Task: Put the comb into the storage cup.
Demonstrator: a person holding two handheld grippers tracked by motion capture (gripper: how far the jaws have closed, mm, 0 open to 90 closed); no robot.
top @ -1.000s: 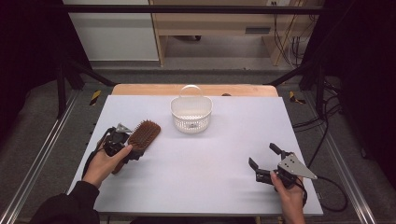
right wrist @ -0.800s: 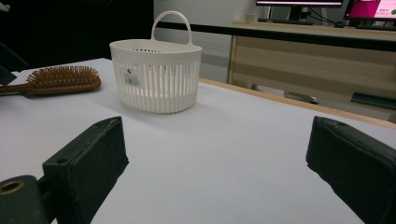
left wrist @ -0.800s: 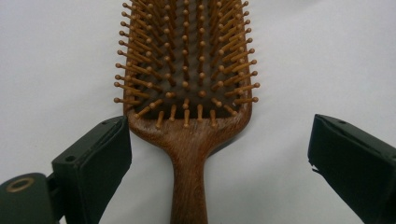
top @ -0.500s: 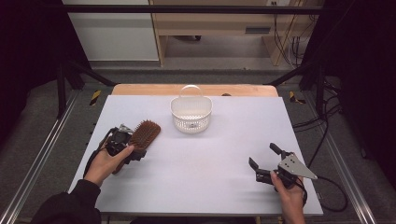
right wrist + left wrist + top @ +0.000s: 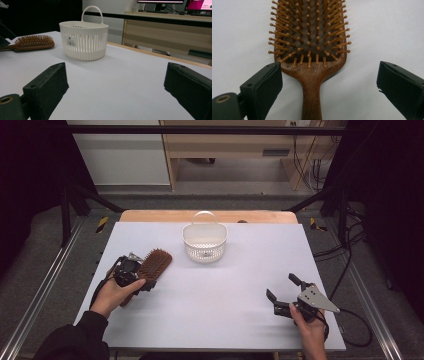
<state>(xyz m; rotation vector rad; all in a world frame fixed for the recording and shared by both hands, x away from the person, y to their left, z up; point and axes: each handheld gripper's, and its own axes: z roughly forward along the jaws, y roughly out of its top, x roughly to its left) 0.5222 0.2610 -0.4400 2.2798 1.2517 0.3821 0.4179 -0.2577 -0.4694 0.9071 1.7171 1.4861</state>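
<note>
A brown wooden hairbrush (image 5: 154,263) lies bristles up on the white table (image 5: 220,295) at the left. In the left gripper view the brush (image 5: 310,47) has its handle running down between the two jaws, which stand wide apart and do not touch it. My left gripper (image 5: 131,271) is open over the handle. A white slotted basket (image 5: 205,240) with a hoop handle stands at the back centre; it also appears as the basket (image 5: 84,41) in the right gripper view. My right gripper (image 5: 282,293) rests open near the front right, with nothing between its fingers.
A wooden strip (image 5: 207,215) runs along the table's far edge. Black frame posts (image 5: 75,200) stand at both sides. Cables (image 5: 345,270) trail off the right edge. A wooden bench (image 5: 165,30) sits beyond the table.
</note>
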